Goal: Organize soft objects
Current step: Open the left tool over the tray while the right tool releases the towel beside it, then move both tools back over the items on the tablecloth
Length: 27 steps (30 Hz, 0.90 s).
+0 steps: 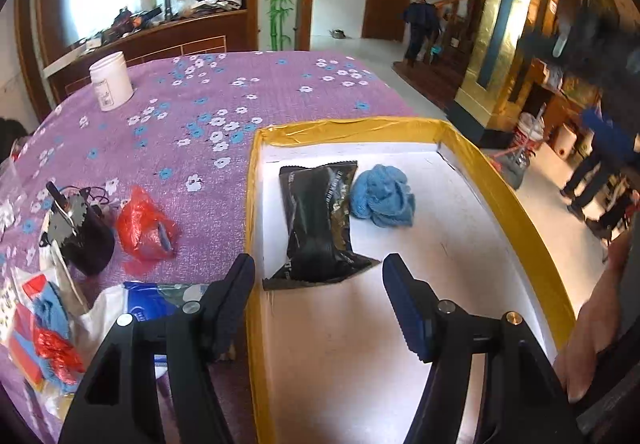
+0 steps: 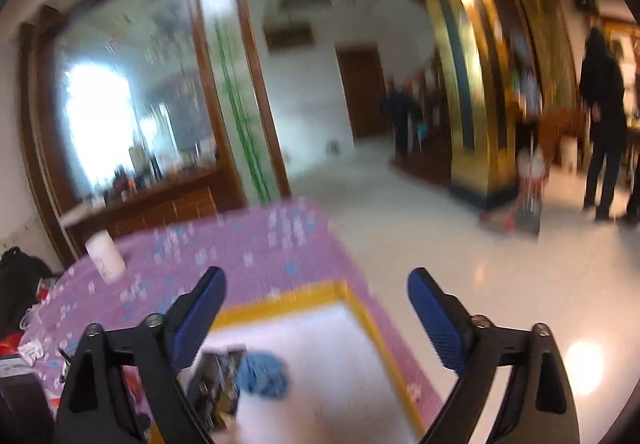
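**Soft Items in Tray: Handling Properties and Grip Points**

The blue knitted bundle [image 1: 382, 195] lay crumpled inside the yellow-rimmed tray [image 1: 516, 203], just beside the black foil packet [image 1: 318, 228], possibly touching it. The bundle was judged light, limp and compressible; a pinch across its bunched middle would probably hold best, since loose folds could slip free. The packet looked thin, glossy and probably slippery; its crimped end seam offered the firmest purchase. On the purple floral tablecloth [image 1: 192, 115], left of the tray, sat a red plastic bag [image 1: 142, 228], judged flimsy and easily snagged.

The left gripper [image 1: 320, 304] hovered over the tray's near edge, jaws spread, nothing between them. The right gripper [image 2: 316, 320] stood fully spread and empty, pointing beyond the tray.
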Motion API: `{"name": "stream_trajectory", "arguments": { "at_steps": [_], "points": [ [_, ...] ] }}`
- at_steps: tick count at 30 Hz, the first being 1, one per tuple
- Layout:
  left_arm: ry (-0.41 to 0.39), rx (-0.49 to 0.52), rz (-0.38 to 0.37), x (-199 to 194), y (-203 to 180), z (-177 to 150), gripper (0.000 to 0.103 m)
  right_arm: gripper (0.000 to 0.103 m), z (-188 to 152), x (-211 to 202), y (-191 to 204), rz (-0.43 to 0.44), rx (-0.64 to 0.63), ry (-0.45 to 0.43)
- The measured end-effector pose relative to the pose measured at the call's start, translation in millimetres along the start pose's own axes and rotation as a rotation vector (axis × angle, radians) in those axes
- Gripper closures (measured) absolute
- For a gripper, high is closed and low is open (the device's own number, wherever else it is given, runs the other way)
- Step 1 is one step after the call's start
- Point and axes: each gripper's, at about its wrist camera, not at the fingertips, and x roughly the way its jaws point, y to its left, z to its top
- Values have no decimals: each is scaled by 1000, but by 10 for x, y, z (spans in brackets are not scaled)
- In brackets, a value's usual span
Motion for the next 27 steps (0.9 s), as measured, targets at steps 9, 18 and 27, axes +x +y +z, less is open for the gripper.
{"name": "stream_trajectory", "arguments": {
  "at_steps": [9, 18, 27],
  "points": [
    [-99, 61, 19, -647, 174, -29, 36, 1, -93, -105, -158, 133, 194, -56],
    [-177, 103, 4, -1396, 923, -401, 18, 1, -278, -682, 552, 435, 35, 156],
    [-120, 21, 103, -1537, 2256, -1041, 18, 0, -1083, -935, 1540, 675, -292, 443]
  ]
}}
